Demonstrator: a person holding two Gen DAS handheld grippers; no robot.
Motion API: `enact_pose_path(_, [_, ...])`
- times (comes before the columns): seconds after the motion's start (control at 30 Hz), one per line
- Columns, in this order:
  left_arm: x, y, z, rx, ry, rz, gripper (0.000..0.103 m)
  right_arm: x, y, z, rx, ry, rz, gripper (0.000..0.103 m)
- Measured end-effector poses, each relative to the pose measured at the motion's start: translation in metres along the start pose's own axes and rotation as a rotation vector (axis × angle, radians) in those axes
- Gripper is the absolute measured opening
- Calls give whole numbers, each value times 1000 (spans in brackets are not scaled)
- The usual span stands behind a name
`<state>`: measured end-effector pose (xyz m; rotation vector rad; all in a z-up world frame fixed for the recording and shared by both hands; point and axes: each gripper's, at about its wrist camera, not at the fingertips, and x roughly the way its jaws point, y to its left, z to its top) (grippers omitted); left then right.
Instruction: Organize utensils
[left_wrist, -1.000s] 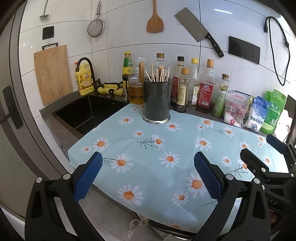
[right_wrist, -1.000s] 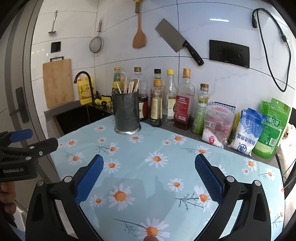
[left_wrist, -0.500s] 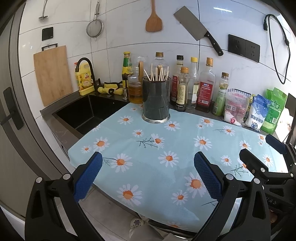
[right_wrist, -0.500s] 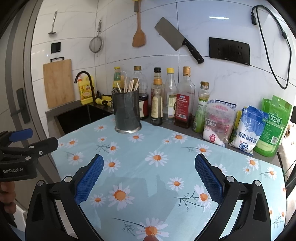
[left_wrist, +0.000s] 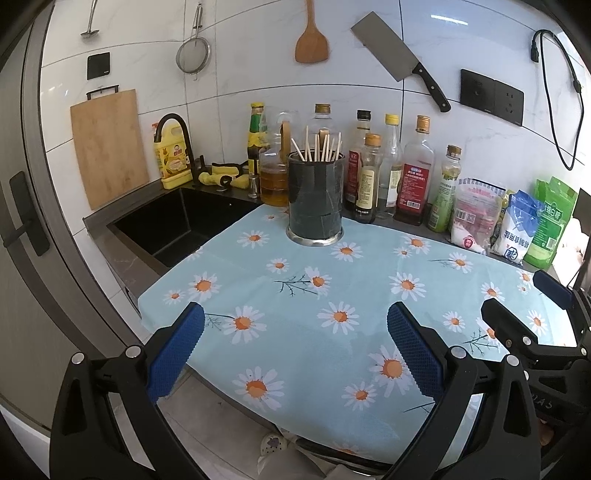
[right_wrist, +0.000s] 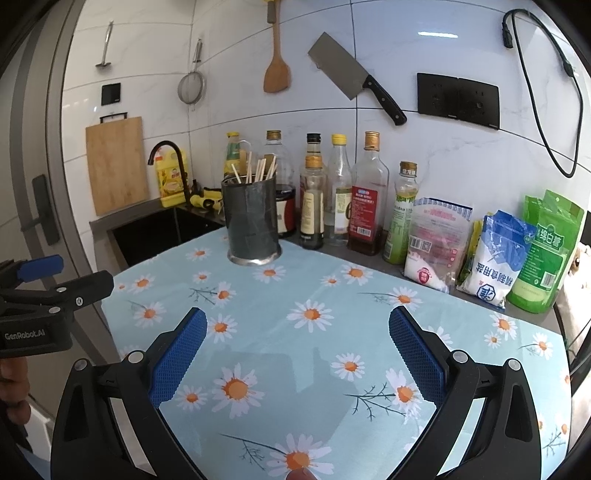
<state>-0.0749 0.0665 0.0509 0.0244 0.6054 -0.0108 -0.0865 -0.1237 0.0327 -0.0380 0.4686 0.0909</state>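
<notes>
A dark cylindrical utensil holder (left_wrist: 316, 199) stands at the back of the daisy-print cloth (left_wrist: 362, 295), with several wooden chopsticks (left_wrist: 319, 147) upright in it. It also shows in the right wrist view (right_wrist: 253, 225) with its chopsticks (right_wrist: 258, 170). My left gripper (left_wrist: 295, 350) is open and empty, held over the cloth's front edge, well short of the holder. My right gripper (right_wrist: 297, 354) is open and empty above the cloth. A wooden spatula (left_wrist: 311, 40), a cleaver (left_wrist: 399, 59) and a strainer (left_wrist: 192, 55) hang on the wall.
A row of bottles (left_wrist: 388, 173) stands behind the holder, bags of food (left_wrist: 517, 221) at the right. A black sink (left_wrist: 173, 225) with a tap lies left. A cutting board (left_wrist: 109, 146) leans on the wall. The other gripper shows at each view's side.
Both views have shifted only slightly; the grippers stay open and empty and the holder has not moved.
</notes>
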Motion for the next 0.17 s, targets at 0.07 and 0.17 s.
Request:
enact_pose_path(0.07, [1,0,0,0,4,0,97,0,0,0,1,1,1,95])
enact_pose_path(0.17, [2,-1,0,4,6,-3,97,2,-1,0,2,2,2,95])
